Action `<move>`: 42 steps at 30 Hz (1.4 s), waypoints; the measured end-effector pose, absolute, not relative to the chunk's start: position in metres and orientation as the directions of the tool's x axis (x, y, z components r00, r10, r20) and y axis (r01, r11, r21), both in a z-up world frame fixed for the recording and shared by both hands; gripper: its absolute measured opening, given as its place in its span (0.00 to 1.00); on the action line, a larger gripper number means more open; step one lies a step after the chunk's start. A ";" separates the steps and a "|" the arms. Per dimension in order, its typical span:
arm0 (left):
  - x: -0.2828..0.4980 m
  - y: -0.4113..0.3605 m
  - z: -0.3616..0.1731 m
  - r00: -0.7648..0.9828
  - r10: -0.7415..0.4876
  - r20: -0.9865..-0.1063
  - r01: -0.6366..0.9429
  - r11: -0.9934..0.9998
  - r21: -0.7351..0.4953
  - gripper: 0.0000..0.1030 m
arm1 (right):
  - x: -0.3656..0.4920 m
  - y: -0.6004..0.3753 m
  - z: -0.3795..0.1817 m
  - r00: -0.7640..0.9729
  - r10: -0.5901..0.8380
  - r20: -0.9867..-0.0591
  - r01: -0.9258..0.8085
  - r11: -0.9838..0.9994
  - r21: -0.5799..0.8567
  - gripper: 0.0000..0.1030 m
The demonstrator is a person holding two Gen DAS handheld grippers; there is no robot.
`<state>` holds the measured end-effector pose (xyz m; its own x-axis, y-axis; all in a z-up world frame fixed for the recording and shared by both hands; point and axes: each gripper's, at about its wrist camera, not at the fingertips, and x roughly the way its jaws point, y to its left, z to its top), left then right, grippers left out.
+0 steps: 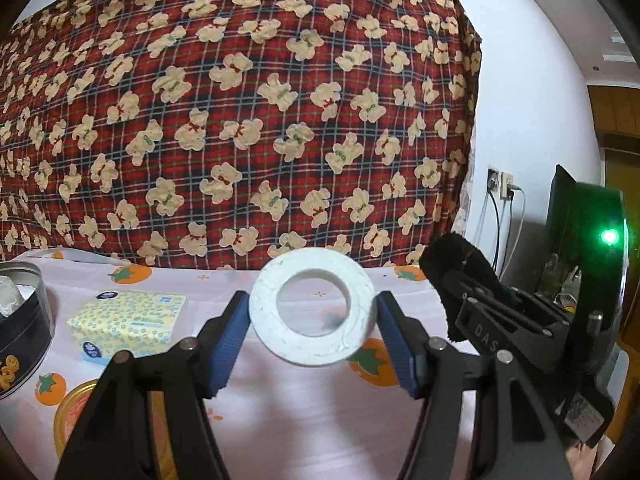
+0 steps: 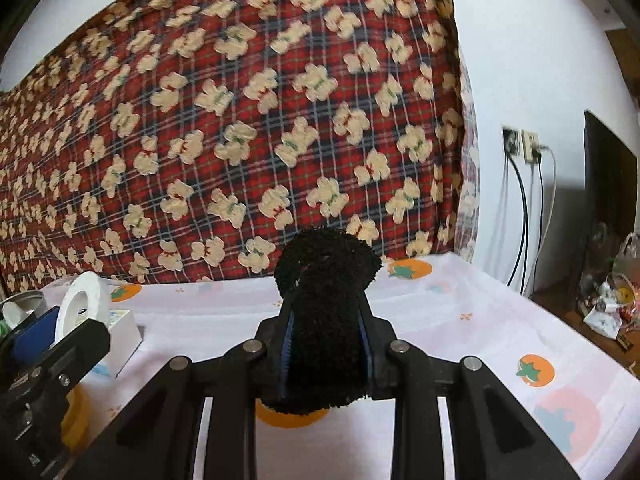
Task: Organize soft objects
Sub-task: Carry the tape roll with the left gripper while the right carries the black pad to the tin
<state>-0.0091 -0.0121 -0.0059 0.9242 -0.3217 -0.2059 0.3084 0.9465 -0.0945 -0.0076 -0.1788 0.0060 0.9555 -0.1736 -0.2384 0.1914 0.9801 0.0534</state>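
Observation:
My left gripper point(image 1: 313, 312) is shut on a white foam ring point(image 1: 313, 339), held upright above the table between the blue pads. The ring also shows at the left of the right wrist view point(image 2: 85, 300). My right gripper point(image 2: 326, 330) is shut on a black fuzzy cloth point(image 2: 326, 312) that sticks up past the fingertips; it hangs above the table. The same black cloth point(image 1: 456, 264) and the right gripper show at the right of the left wrist view.
A yellow-blue tissue pack point(image 1: 128, 322) lies on the fruit-print tablecloth point(image 1: 304, 420). A round black tin point(image 1: 24, 320) stands at the left edge. A yellow-rimmed plate point(image 1: 76, 412) lies near left. A red plaid bear blanket point(image 1: 256, 120) hangs behind. Cables point(image 2: 524, 216) and clutter sit right.

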 end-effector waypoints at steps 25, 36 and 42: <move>-0.053 0.077 0.001 0.963 -0.238 -0.124 0.225 0.968 -0.109 0.62 | -0.050 -0.093 0.011 0.985 -0.053 -0.162 0.071 0.992 0.108 0.28; -0.070 0.144 0.008 0.988 -0.132 -0.078 0.120 0.982 -0.148 0.62 | -0.051 -0.022 0.012 0.990 0.064 -0.128 -0.053 0.995 0.087 0.28; -0.073 0.189 0.008 0.996 -0.054 -0.076 0.040 0.984 -0.172 0.62 | -0.048 0.019 0.011 0.984 0.135 -0.116 -0.126 0.988 0.084 0.28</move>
